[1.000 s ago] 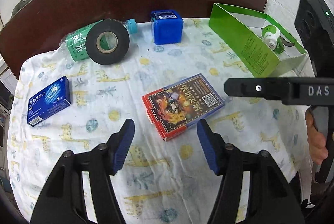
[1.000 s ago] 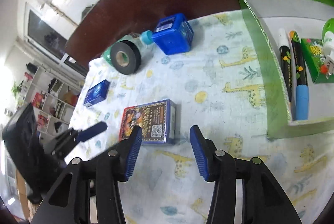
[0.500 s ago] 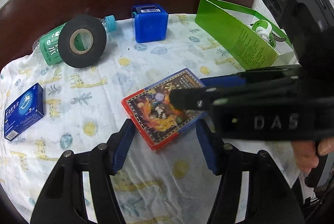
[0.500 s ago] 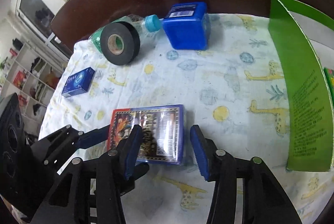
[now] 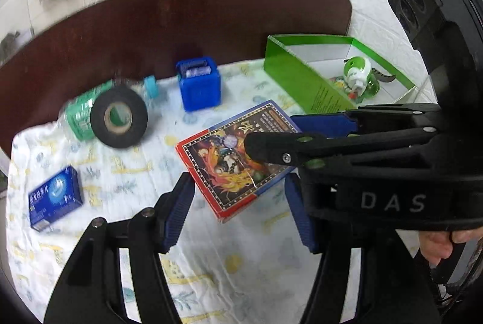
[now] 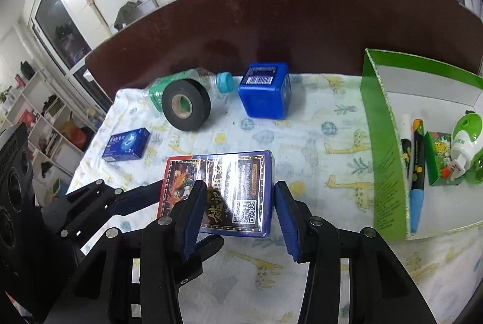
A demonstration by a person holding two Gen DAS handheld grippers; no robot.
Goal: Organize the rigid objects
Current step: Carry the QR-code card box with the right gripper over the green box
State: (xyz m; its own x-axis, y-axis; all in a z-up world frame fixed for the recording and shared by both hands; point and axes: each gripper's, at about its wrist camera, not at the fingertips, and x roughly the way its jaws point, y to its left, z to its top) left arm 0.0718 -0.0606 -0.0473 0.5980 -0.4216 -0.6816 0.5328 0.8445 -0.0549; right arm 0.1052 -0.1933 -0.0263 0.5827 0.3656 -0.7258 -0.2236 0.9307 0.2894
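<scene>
both tongs, left gripper (image 5: 238, 212) and right gripper (image 6: 238, 212), stand half open around the card box (image 6: 222, 189), seemingly gripping nothing. stiff, light, glossy wrap looks slippery; grip its long edges.

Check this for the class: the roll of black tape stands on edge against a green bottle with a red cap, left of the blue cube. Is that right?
Not quite. The bottle's cap is light blue, not red, as the right wrist view shows. The rest holds: the roll of black tape stands on edge against the green bottle, left of the blue cube.
</scene>
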